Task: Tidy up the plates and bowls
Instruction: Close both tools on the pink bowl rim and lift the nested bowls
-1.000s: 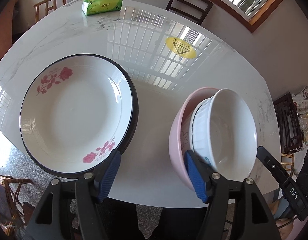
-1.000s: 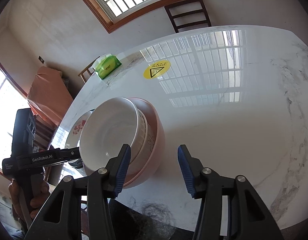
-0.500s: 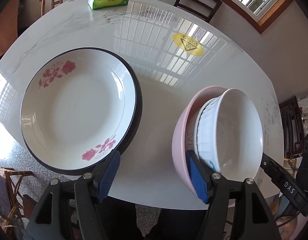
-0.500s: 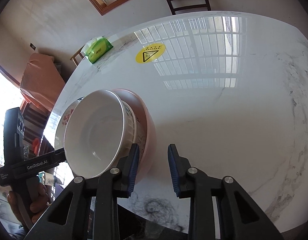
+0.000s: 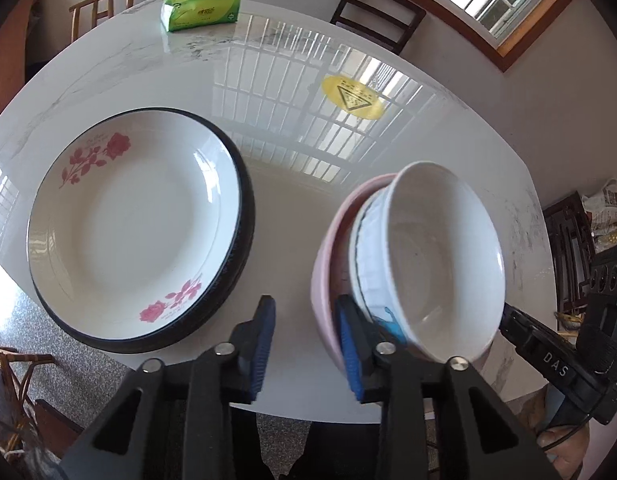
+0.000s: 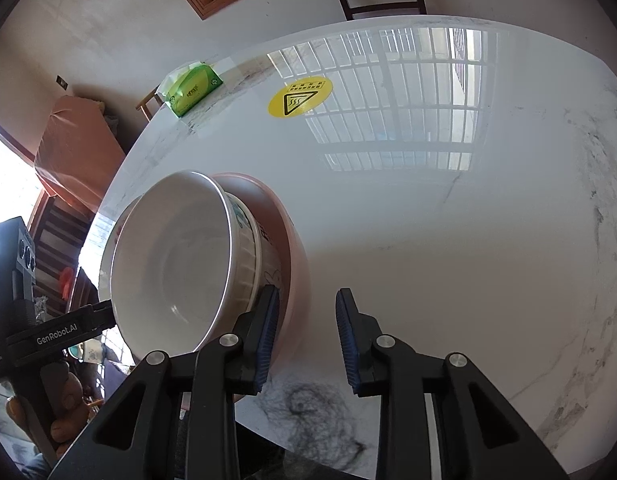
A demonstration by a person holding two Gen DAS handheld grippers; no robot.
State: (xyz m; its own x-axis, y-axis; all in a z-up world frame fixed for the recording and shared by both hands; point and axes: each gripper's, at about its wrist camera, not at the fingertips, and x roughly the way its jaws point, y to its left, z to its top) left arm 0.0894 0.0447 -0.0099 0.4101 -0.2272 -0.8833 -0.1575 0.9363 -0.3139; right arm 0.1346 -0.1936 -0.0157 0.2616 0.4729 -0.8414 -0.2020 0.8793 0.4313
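**Two claws closing on the bowl stack; plates untouched**

Both claws stood wide a second ago and have since narrowed. Reads as the grab before a two-handed lift.

Worktop (image 5: 300,200): white marble, glossy, window bars mirrored across it. All the crockery sits at its near edge.

Plates (image 5: 136,232): left side, already stacked. White plate with pink roses on top, a black rim showing beneath it. They have not moved over the last second. This part looks done.

Pink bowl (image 5: 328,256): right of the plates and well apart from them, and the outermost of the nest. Thick, smooth wall.

White bowl (image 5: 440,256): the top of the nest. Plain and glossy, it sits canted and off-centre, not seated flat.

Ribbed bowl (image 5: 364,248): wedged between those two, with blue print on its side. Only a strip of it shows.

Left claw (image 5: 305,312): drawn nearly together on the pink bowl's near-left rim, one pad inside and one outside. The outer pad is motion-blurred with a sliver of worktop beside it, so a firm bite is my judgement only.

Right claw (image 6: 306,300): jaws closing, the pink rim between them on the opposite side. The inner pad is at the wall. The outer pad is not yet on it.

Risk: the tilted top bowl may slide when the stack comes up.
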